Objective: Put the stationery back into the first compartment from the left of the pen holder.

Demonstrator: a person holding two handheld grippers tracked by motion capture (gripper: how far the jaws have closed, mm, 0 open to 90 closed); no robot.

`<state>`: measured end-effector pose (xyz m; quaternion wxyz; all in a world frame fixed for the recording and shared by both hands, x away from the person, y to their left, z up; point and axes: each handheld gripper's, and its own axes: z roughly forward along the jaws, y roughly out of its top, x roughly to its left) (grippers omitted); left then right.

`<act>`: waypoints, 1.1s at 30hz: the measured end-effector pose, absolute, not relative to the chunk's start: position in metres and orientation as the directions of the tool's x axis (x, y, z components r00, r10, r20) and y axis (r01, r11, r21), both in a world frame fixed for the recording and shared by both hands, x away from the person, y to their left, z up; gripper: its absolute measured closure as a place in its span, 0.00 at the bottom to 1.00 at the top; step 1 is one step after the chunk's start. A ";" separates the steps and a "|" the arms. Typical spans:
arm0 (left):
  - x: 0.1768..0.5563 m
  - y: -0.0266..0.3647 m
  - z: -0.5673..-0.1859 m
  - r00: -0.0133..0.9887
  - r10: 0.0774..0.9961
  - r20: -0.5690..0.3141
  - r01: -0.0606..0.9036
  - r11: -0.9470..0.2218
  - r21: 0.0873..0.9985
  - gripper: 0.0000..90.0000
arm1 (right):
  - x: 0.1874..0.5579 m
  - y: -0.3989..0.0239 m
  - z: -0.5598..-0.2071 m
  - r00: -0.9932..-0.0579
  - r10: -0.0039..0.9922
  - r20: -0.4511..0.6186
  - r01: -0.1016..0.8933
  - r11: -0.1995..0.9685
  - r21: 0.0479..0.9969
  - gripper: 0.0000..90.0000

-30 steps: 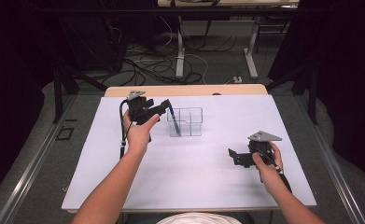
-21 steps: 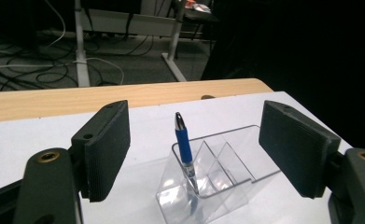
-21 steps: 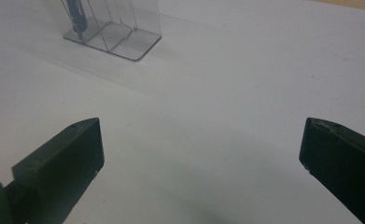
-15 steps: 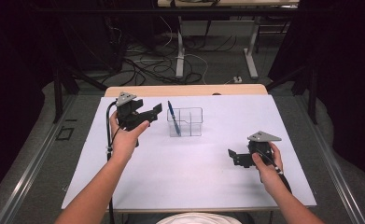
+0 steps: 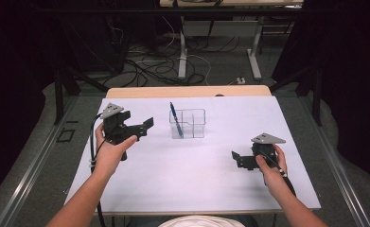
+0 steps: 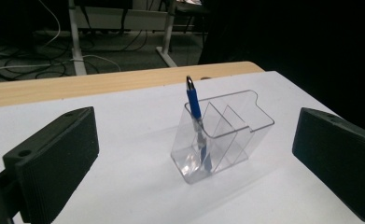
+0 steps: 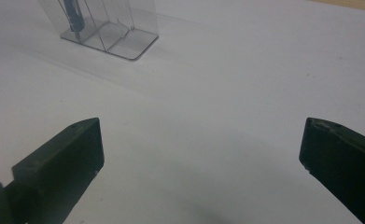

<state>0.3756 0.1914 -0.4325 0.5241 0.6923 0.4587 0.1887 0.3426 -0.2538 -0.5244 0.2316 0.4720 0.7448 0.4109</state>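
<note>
No legible text, labels, brands or numbers anywhere — nothing reading on the pen (image 6: pixel 193 100), the clear holder (image 6: pixel 238 135), the white table cover (image 5: pixel 211 175) or either gripper's plate. Showing no signs or markings in the dark background either — too dim to tell.
</note>
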 end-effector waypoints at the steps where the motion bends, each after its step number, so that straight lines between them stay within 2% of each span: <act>1: 0.373 0.194 -0.434 0.507 0.833 -0.221 0.437 -0.028 0.899 0.00 | 0.343 -0.254 -0.524 -0.446 0.894 0.043 0.513 0.217 0.830 0.00; 8: 0.355 0.215 -0.451 0.494 0.841 -0.222 0.434 -0.018 0.901 0.00 | 0.342 -0.255 -0.525 -0.446 0.894 0.039 0.512 0.219 0.831 0.00; 20: 0.331 0.248 -0.490 0.477 0.865 -0.156 0.457 -0.093 0.885 0.00 | 0.342 -0.255 -0.525 -0.444 0.895 0.040 0.512 0.217 0.831 0.00; 23: 0.328 0.254 -0.501 0.470 0.872 -0.138 0.469 -0.114 0.876 0.00 | 0.342 -0.255 -0.525 -0.446 0.894 0.037 0.510 0.220 0.831 0.00; 26: 0.328 0.258 -0.508 0.462 0.871 -0.168 0.494 -0.095 0.864 0.01 | 0.342 -0.255 -0.525 -0.442 0.896 0.045 0.517 0.213 0.829 0.00; 33: 0.331 0.261 -0.517 0.425 0.895 -0.136 0.499 -0.106 0.860 0.01 | 0.342 -0.254 -0.526 -0.446 0.894 0.039 0.515 0.221 0.828 0.00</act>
